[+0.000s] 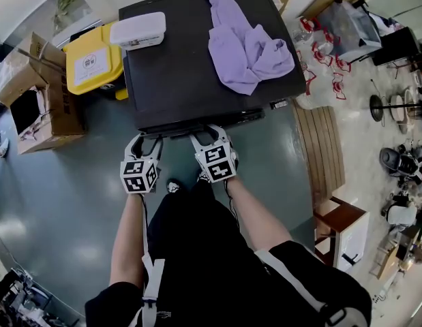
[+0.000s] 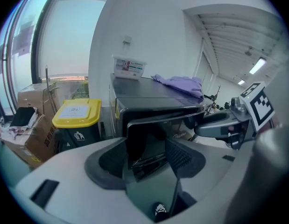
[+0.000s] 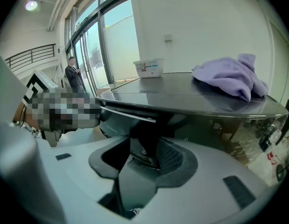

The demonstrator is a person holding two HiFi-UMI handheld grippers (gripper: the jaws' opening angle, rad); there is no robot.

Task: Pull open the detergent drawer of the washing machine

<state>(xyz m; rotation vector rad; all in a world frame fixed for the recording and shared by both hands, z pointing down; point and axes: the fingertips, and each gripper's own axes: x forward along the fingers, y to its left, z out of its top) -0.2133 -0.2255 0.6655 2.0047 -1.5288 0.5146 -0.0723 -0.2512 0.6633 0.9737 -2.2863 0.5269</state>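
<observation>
grippers at the drawer front: stock of the spot, near to far

nearest: a person stands square to the machine with both forearms out. their shoes (image 1: pixel 173 186) are on a grey-green floor (image 1: pixel 54 203). the floor lies bare and wide to the person's left. to the right it is a narrower strip, running up to a wooden slatted board (image 1: pixel 321 148).

left gripper (image 1: pixel 147 138): jaws closed onto the left end of the detergent drawer (image 2: pixel 156 127). the dark front fills the gap from pad to pad.

right gripper (image 1: pixel 206 135): just beside the left one. its jaws are clamped on the same drawer front further right, under the overhanging top edge.

detergent drawer: a dark glossy strip along the front top edge of the washing machine (image 1: pixel 183 73). it appears to stand slightly proud of the front.

on the machine's top: a purple cloth (image 1: pixel 246 46) is heaped at the right rear, and a white lidded box (image 1: pixel 138 30) sits at the left rear corner.

left of the machine: a yellow-lidded bin (image 1: pixel 93 61) stands just beside its side, with cardboard boxes (image 1: pixel 40 90) beyond.

farthest: a white wall (image 2: pixel 149 31) and tall windows (image 3: pixel 95 50).
</observation>
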